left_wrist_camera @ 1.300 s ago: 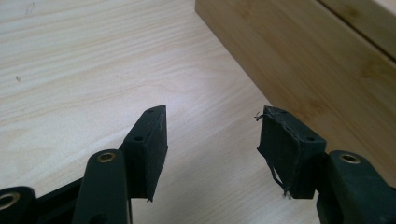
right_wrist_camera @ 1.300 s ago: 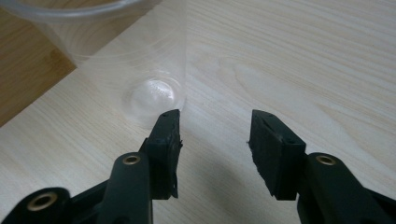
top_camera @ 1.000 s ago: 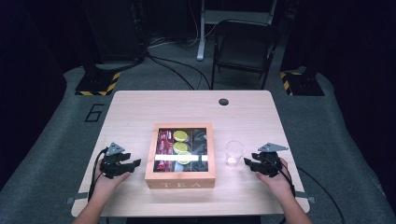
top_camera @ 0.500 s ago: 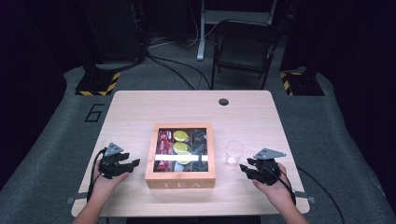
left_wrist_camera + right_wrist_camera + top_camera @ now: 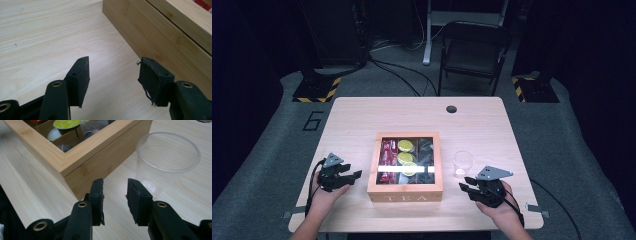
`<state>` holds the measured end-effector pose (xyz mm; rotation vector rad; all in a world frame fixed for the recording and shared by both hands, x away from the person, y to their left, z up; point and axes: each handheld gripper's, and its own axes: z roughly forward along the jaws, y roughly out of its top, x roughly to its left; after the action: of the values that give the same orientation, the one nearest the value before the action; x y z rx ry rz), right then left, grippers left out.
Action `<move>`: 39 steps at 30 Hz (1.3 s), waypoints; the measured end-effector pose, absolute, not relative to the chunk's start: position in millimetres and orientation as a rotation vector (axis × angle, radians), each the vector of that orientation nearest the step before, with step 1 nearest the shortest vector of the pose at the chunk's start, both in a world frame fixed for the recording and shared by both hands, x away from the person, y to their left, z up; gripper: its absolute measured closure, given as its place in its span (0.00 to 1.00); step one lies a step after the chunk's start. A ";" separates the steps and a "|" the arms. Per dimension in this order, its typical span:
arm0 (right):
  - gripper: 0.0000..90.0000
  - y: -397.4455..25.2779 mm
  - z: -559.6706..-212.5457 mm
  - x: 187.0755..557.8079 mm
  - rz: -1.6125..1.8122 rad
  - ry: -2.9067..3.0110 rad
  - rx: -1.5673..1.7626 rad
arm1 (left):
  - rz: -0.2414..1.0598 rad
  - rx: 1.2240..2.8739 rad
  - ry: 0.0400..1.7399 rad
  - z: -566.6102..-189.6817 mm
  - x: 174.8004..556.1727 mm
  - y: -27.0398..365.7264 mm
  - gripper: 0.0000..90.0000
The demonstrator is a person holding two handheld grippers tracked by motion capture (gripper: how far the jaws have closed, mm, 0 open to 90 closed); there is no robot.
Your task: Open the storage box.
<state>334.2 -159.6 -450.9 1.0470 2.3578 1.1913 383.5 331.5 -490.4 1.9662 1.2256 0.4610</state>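
A wooden box [image 5: 404, 191] marked TEA sits mid-table, its lid down. Red packets, yellow-green capsules and dark bags show through its top. A clear plastic cup [image 5: 462, 163] stands upright just right of the box. My left gripper [image 5: 351, 176] rests on the table left of the box, open and holding nothing. In the left gripper view, its own gripper [image 5: 113, 65] points along the box's side wall [image 5: 162, 35]. My right gripper [image 5: 468, 184] lies near the front edge below the cup, open and holding nothing. In the right gripper view, its own gripper [image 5: 115, 186] faces the box corner [image 5: 82, 162], with the cup [image 5: 167, 160] to the right.
A round cable hole [image 5: 451, 108] is at the table's [image 5: 362, 120] far side. A dark folding chair [image 5: 472, 50] stands beyond the table. Bare wood lies left of the box and behind it.
My right gripper has drawn back toward the table's front edge and slightly left, away from the cup. My left gripper has hardly moved.
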 end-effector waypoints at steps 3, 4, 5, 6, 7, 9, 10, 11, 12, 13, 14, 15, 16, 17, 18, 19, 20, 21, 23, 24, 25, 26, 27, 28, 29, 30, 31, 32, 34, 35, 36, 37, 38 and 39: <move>0.74 -153.6 -451.0 331.9 1.190 2.373 1.027 | 0.463 1.960 1.230 -490.8 383.7 332.1 0.46; 0.74 -151.8 -451.0 331.1 1.198 2.381 1.019 | 0.465 1.959 1.230 -490.8 383.8 332.2 0.46; 0.74 -149.5 -451.0 330.6 1.199 2.380 1.011 | 0.464 1.959 1.230 -490.9 383.9 332.4 0.46; 0.74 -146.8 -450.6 329.6 1.197 2.383 1.004 | 0.464 1.959 1.230 -490.9 383.9 332.4 0.46; 0.74 -145.0 -450.5 328.9 1.200 2.386 1.001 | 0.466 1.962 1.226 -490.9 384.2 332.6 0.46; 0.74 -141.3 -450.5 328.0 1.203 2.397 0.977 | 0.464 1.964 1.230 -490.9 383.8 332.3 0.46; 0.74 -139.5 -450.6 327.2 1.201 2.402 0.973 | 0.465 1.965 1.229 -490.9 383.8 332.2 0.46; 0.74 -137.5 -451.0 327.0 1.206 2.401 0.966 | 0.465 1.965 1.229 -490.9 383.8 332.2 0.46; 0.74 -136.2 -451.1 326.8 1.206 2.411 0.957 | 0.465 1.964 1.230 -490.9 383.7 332.3 0.46; 0.74 -134.6 -451.2 326.0 1.204 2.407 0.961 | 0.464 1.964 1.229 -490.9 383.8 332.4 0.46; 0.74 -133.4 -451.3 325.8 1.206 2.416 0.956 | 0.466 1.962 1.229 -490.9 383.8 332.4 0.46; 0.73 -132.2 -451.5 326.0 1.206 2.415 0.943 | 0.466 1.959 1.229 -490.9 383.8 332.5 0.46; 0.74 -130.9 -451.5 325.3 1.206 2.419 0.944 | 0.465 1.960 1.229 -490.9 383.8 332.6 0.46; 0.74 -129.8 -451.4 324.7 1.204 2.418 0.944 | 0.465 1.960 1.228 -490.9 383.8 332.7 0.46; 0.73 -128.8 -451.2 324.3 1.207 2.424 0.943 | 0.465 1.961 1.228 -491.0 383.8 332.7 0.46; 0.73 -127.7 -451.4 324.5 1.208 2.422 0.933 | 0.465 1.961 1.228 -491.0 383.8 332.7 0.46; 0.73 -127.3 -451.4 324.3 1.212 2.428 0.919 | 0.465 1.963 1.228 -491.0 383.8 332.7 0.46; 0.73 -126.2 -451.1 323.2 1.212 2.428 0.933 | 0.465 1.961 1.228 -491.0 383.8 332.5 0.46; 0.73 -125.1 -450.7 322.3 1.211 2.430 0.906 | 0.466 1.962 1.228 -491.0 383.8 332.6 0.46; 0.73 -123.8 -450.1 320.9 1.215 2.435 0.913 | 0.466 1.962 1.228 -491.1 383.8 332.6 0.46; 0.73 -122.2 -449.2 319.7 1.218 2.437 0.912 | 0.467 1.962 1.228 -491.1 384.0 332.7 0.46; 0.73 -121.1 -448.4 318.5 1.220 2.442 0.890 | 0.467 1.960 1.229 -491.1 384.0 332.6 0.46; 0.72 -119.4 -447.7 317.4 1.223 2.443 0.876 | 0.466 1.960 1.230 -491.1 384.0 332.6 0.46; 0.72 -117.4 -446.8 315.9 1.218 2.447 0.878 | 0.466 1.960 1.230 -491.1 384.0 332.6 0.46; 0.72 -116.2 -446.5 315.2 1.216 2.450 0.861 | 0.466 1.965 1.225 -491.0 384.1 332.8 0.46; 0.72 -115.0 -446.5 315.4 1.213 2.455 0.842 | 0.465 1.966 1.225 -491.0 384.0 332.6 0.46; 0.72 -113.5 -446.7 315.0 1.211 2.455 0.849 | 0.465 1.962 1.228 -491.0 383.8 332.3 0.46; 0.72 -113.1 -447.2 315.5 1.205 2.463 0.842 | 0.467 1.957 1.227 -491.0 383.8 332.3 0.46; 0.72 -111.8 -449.2 316.6 1.209 2.456 0.855 | 0.468 1.960 1.226 -490.8 383.7 332.8 0.46; 0.72 -111.5 -450.3 317.3 1.208 2.466 0.854 | 0.466 1.964 1.227 -490.4 383.5 333.2 0.46; 0.72 -110.9 -451.0 317.5 1.207 2.466 0.856 | 0.463 1.964 1.227 -490.5 383.6 333.4 0.46; 0.72 -110.6 -451.7 317.7 1.200 2.469 0.849 | 0.463 1.964 1.226 -490.6 383.7 333.6 0.46; 0.72 -110.2 -452.7 318.0 1.203 2.469 0.843 | 0.463 1.963 1.227 -490.6 383.7 333.6 0.46; 0.72 -109.8 -453.5 318.0 1.194 2.481 0.849 | 0.463 1.961 1.227 -490.6 383.7 333.5 0.46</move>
<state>318.0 -109.8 -453.5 0.8489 2.4811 1.1937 383.7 333.5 -490.6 1.9609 1.2275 0.4632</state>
